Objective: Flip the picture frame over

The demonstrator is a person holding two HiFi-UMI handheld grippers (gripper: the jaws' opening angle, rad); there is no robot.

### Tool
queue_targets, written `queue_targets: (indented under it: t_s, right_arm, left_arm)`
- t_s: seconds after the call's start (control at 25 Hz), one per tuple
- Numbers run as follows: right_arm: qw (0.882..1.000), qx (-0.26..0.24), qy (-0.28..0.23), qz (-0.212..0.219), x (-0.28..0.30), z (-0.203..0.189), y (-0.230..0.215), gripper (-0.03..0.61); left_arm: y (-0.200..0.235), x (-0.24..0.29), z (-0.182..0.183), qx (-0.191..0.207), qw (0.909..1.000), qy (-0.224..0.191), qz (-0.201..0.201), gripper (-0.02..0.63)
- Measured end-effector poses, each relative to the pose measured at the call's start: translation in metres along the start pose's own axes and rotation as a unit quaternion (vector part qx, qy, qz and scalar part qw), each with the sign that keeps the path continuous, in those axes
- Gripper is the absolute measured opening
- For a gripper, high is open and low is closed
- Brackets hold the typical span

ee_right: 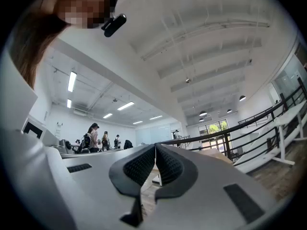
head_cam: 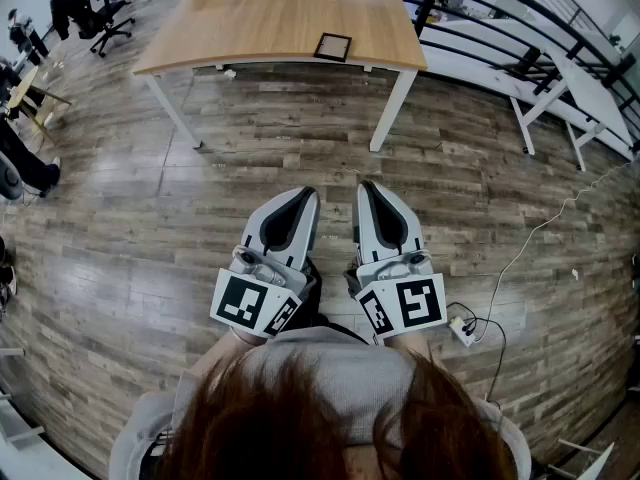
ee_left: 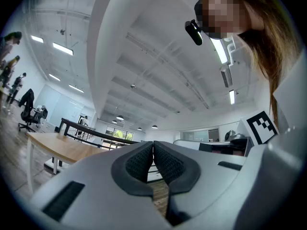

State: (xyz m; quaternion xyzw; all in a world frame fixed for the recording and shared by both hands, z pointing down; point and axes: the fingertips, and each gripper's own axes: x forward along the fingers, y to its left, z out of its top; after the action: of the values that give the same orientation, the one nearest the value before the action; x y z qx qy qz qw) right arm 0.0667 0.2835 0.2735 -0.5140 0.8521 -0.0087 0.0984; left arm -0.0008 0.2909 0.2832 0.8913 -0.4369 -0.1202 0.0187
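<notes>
Standing well back from a light wooden table (head_cam: 260,18), a person holds two grippers low in front of the body, side by side, both aimed toward the table. The left gripper (head_cam: 300,200) has its jaws pressed together with nothing between them. The right gripper (head_cam: 372,193) is the same, closed and empty. The picture frame (head_cam: 333,46), small and dark-edged, lies flat on the table top, close to the table's near edge and toward its right corner. Neither gripper is near it.

The step in hand looks like the approach, with the flip itself not yet begun. To do it well, walk up to the table's near edge and spread one gripper's jaws before reaching in. The frame lies flat, so a jaw probably cannot get under it. Nudging it to overhang the table's near edge should expose a side to pinch. The other gripper can steady the frame while it turns, and it should be laid down gently, since the front may be glazed.

The table has white legs and carries nothing else that can be seen. It stands on a glossy grey-brown plank floor (head_cam: 150,218). A black railing (head_cam: 500,8) runs behind and right of the table, a black office chair (head_cam: 105,23) sits to its left, and a white cable (head_cam: 530,238) trails across the floor right of the table.
</notes>
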Motion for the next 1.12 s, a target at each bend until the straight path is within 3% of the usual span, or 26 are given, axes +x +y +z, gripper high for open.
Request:
queue_targets:
  t_s: [0.28,0.84,1.12]
  right_arm:
    - [1.000,-0.018,-0.002,-0.011,0.075,-0.006,-0.038,0.015]
    - [0.999,-0.020,-0.008,-0.049,0.307,-0.027,-0.137,0.015]
    - [0.996,-0.031,0.025,-0.074,0.348,-0.049,-0.165,0.017]
  left_arm:
    - [0.062,0.066,-0.014,-0.010,0.9999,0.003,0.000,0.009]
    - [0.236,0.258,-0.013,-0.001,0.9994,0.002,-0.035,0.009]
    - [0.274,0.290,-0.028,-0.022,0.9995,0.015,-0.018,0.009]
